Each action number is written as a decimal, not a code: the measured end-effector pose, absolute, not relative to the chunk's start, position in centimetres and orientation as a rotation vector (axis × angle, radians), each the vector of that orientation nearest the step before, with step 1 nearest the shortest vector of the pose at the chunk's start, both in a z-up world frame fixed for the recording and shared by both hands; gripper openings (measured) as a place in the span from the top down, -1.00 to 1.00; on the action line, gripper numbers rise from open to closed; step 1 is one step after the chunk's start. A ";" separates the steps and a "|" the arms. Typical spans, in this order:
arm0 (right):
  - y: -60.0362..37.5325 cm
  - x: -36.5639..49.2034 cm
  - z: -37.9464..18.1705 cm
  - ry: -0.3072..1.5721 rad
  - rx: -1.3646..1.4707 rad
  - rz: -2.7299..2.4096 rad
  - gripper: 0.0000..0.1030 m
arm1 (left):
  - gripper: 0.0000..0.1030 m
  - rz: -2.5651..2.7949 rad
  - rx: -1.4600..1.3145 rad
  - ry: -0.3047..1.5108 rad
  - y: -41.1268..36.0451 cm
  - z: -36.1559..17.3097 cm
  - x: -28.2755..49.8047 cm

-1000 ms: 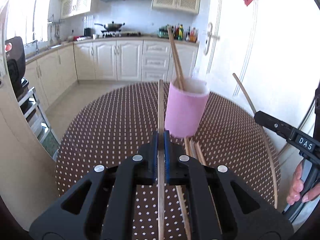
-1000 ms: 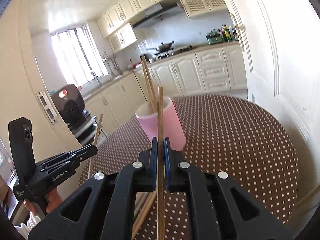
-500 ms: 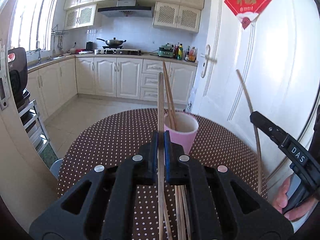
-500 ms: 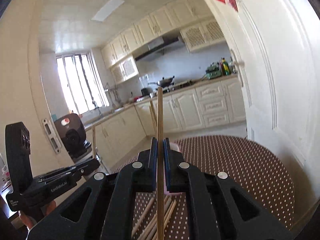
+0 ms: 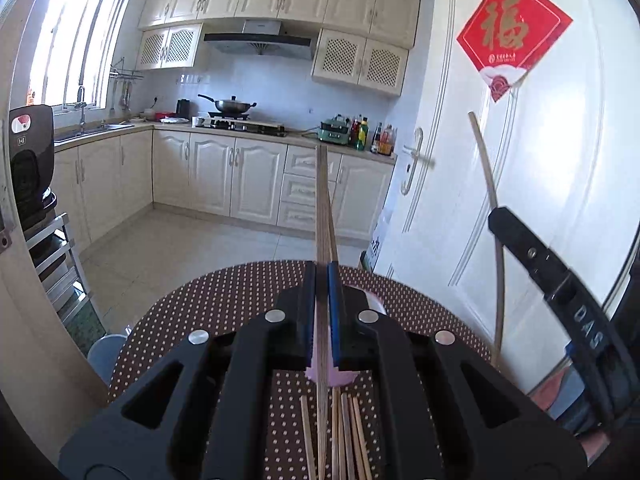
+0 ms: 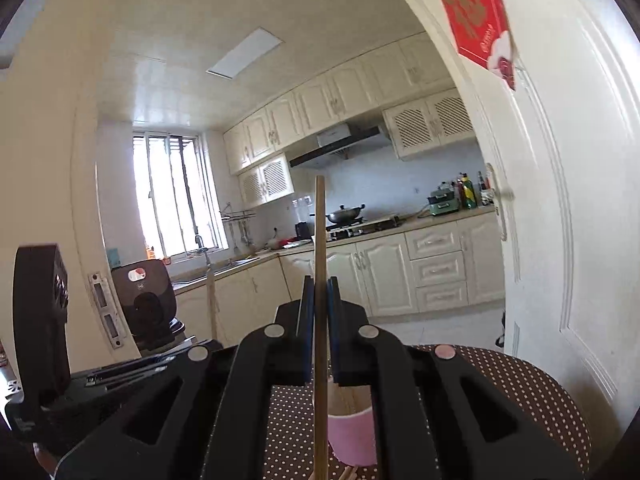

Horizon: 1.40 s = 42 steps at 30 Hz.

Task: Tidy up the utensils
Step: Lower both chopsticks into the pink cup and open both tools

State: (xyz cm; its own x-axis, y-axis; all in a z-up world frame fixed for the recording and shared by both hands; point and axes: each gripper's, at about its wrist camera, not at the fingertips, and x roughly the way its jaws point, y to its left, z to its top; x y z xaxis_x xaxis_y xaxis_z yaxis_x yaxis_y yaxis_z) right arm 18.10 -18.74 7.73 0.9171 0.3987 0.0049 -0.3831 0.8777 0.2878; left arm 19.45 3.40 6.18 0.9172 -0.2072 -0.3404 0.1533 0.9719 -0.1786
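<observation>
My left gripper (image 5: 321,276) is shut on a wooden chopstick (image 5: 322,200) that stands up between its blue pads. It hangs above the pink cup (image 5: 342,378), which its fingers mostly hide. Several loose chopsticks (image 5: 348,432) lie on the dotted table (image 5: 208,312) in front of the cup. My right gripper (image 6: 320,284) is shut on a second chopstick (image 6: 320,232), also upright, above the pink cup (image 6: 354,436), which has sticks in it. Each gripper shows in the other's view: the right gripper (image 5: 540,264) with its chopstick (image 5: 486,168), and the left gripper (image 6: 120,372) with its stick (image 6: 211,300).
The round table with its brown dotted cloth (image 6: 520,384) stands against a white door (image 5: 520,200) on the right. A blue stool (image 5: 106,354) sits by the table's left edge. Kitchen cabinets (image 5: 224,176) and open floor lie beyond.
Both grippers have risen and tilted upward, each keeping its chopstick. The pink cup has dropped low in both views and is now largely hidden behind the fingers.
</observation>
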 end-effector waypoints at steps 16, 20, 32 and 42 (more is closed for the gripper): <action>-18.1 22.9 8.7 -0.093 0.307 0.432 0.90 | 0.87 -0.230 -0.183 0.187 2.5 8.8 22.9; -18.0 24.2 8.9 -0.112 0.302 0.407 0.90 | 0.87 -0.248 -0.198 0.170 2.3 9.2 24.8; -18.4 28.3 8.1 -0.092 0.350 0.368 0.90 | 0.87 -0.247 -0.290 0.150 3.3 9.6 29.3; -17.9 30.2 6.3 -0.048 0.382 0.347 0.90 | 0.87 -0.210 -0.252 0.116 2.7 9.3 30.4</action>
State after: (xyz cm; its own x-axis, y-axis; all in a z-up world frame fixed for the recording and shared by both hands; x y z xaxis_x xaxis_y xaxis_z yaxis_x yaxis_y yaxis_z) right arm 30.24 -17.89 6.35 0.9399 0.3232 0.1106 -0.3410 0.8695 0.3573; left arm 30.40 2.65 9.26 0.9715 -0.2203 -0.0879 0.1912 0.9467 -0.2592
